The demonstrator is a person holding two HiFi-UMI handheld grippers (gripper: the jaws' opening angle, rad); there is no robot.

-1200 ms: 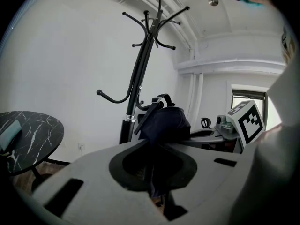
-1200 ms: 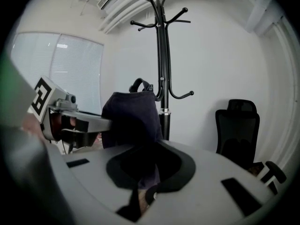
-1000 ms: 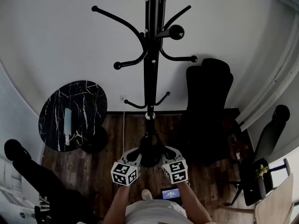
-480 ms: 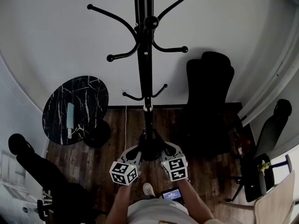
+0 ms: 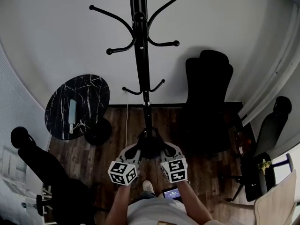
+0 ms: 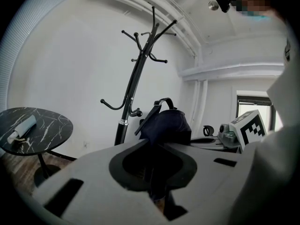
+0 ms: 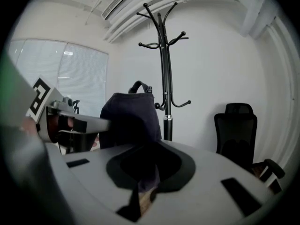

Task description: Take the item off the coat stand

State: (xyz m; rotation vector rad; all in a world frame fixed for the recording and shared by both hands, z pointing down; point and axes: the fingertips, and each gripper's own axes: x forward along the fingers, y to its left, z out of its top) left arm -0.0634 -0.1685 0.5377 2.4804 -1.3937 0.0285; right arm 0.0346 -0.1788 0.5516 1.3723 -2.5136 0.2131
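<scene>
Two grips on dark bag point(image 5: 150, 146): left hand-held gripper point(image 5: 136, 149), right hand-held gripper point(image 5: 165, 148) clenched; bag clear of coat stand point(image 5: 139, 55) hooks.

The head view looks steeply down from above the person, taking in the wooden floor point(image 5: 197, 125), the white wall and the full height of the coat stand point(image 5: 140, 55). The left gripper point(image 5: 132, 150) and right gripper point(image 5: 166, 150) sit at its bottom centre.

The left gripper view rides low behind its own jaws and faces roughly level toward the wall. The dark bag point(image 6: 164, 123) is very close ahead, the round counter point(image 6: 33, 125) at left, and the other gripper's marker cube at right.

The right gripper view looks the same way from the other side, with the office chair point(image 7: 236, 125) at right.

All three views share the stand and the bag. The head view shares the counter with the left gripper view and the chair with the right.
</scene>
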